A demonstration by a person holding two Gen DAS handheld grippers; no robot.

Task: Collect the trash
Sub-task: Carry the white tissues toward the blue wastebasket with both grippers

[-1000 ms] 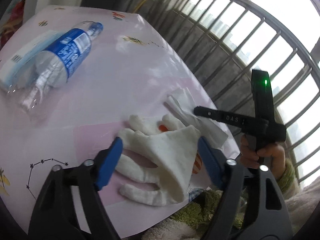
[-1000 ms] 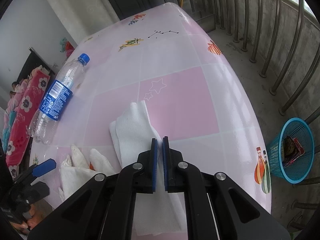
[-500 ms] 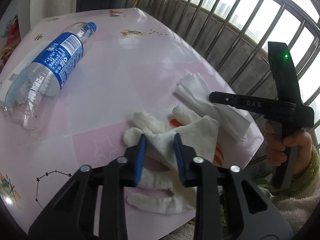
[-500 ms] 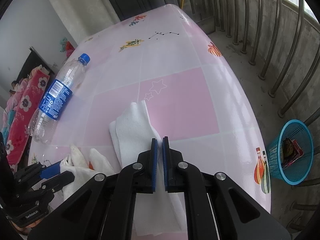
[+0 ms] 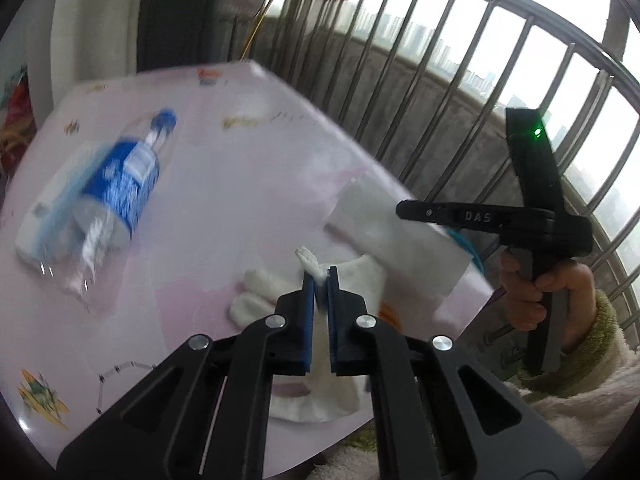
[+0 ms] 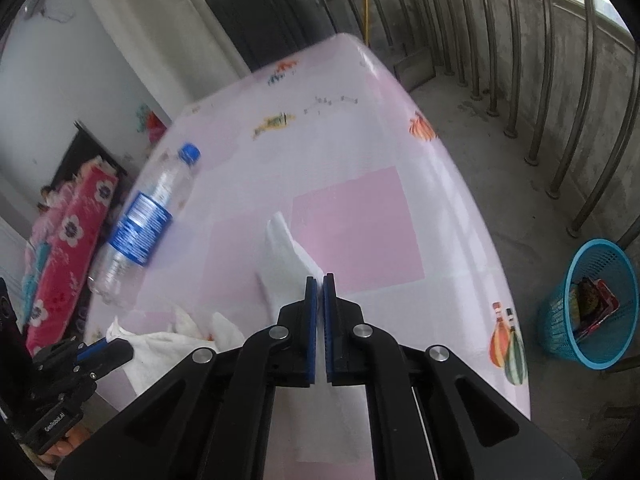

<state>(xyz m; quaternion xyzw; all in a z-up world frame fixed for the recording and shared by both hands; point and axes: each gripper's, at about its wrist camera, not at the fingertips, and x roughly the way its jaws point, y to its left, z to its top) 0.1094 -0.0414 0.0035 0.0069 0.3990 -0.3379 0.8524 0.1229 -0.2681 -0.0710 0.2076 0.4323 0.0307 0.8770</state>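
Your right gripper clamps the white paper napkin, your left gripper the white cloth glove; the blue mesh wastebasket probably sits nearer your right.

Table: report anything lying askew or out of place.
A plastic bottle lies on its side on the pink table. A white glove sprawls near the table edge, pinched by the left claw. Nothing looks spilled.

A white glove is pinched between the blue fingers of the left gripper, a bunched tip poking out above them. A plastic bottle is seen lying on the pink bench far left of the fingers. Right of them, a tissue is held by the right gripper, gripped in a hand.
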